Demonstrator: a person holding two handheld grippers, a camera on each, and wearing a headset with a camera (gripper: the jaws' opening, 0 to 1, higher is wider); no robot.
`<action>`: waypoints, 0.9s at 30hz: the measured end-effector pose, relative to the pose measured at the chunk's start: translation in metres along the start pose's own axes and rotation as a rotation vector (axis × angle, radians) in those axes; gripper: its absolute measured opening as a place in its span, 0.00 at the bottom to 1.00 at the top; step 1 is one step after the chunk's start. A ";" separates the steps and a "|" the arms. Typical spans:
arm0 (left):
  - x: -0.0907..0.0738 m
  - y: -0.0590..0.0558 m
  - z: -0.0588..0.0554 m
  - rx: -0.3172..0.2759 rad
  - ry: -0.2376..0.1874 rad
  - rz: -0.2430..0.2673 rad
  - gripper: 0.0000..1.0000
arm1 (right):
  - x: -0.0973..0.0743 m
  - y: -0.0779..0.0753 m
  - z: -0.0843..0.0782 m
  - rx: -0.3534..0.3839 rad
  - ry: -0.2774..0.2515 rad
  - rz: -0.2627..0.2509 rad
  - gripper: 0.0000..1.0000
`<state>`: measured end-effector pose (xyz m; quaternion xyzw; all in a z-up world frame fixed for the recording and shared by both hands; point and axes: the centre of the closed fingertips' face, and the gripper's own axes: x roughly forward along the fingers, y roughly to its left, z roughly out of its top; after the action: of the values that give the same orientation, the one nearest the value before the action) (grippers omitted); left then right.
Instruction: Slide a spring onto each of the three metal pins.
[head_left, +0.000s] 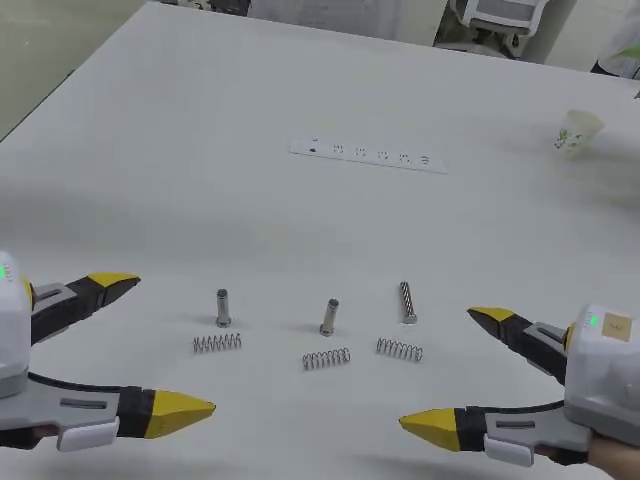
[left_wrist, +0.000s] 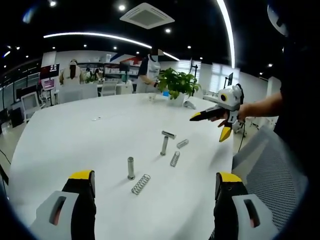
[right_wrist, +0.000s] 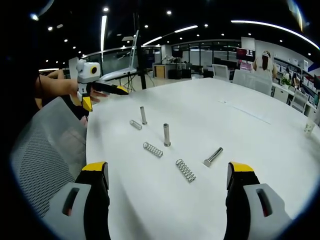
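Three metal pins are in a row on the white table (head_left: 300, 220). The left pin (head_left: 222, 307) and the middle pin (head_left: 329, 316) stand upright; the right pin (head_left: 406, 302) lies on its side (right_wrist: 213, 156). One loose spring lies flat in front of each: left spring (head_left: 217, 343), middle spring (head_left: 326, 358), right spring (head_left: 399, 349). My left gripper (head_left: 177, 344) hovers at the near left, open and empty. My right gripper (head_left: 434, 367) hovers at the near right, also open and empty. Both are apart from the pins and springs.
A white strip with small markings (head_left: 366, 154) lies further back on the table. A paper cup (head_left: 577, 131) stands at the far right. A potted plant (left_wrist: 177, 82) is at the table's far end. A mesh chair (right_wrist: 45, 145) stands by the near edge.
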<state>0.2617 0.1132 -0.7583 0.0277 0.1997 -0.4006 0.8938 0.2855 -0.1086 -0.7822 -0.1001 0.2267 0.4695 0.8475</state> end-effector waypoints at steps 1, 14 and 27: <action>0.000 0.000 0.000 0.000 0.001 -0.001 0.97 | 0.000 0.000 0.000 0.000 0.000 0.000 0.99; 0.001 0.000 0.000 0.000 0.002 -0.003 0.97 | 0.000 -0.001 0.000 0.005 0.000 -0.005 0.99; 0.001 0.000 -0.003 -0.006 0.005 -0.006 0.97 | 0.003 0.000 -0.001 0.010 0.005 0.002 0.99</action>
<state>0.2613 0.1126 -0.7617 0.0256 0.2032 -0.4025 0.8922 0.2864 -0.1068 -0.7844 -0.0970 0.2311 0.4689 0.8469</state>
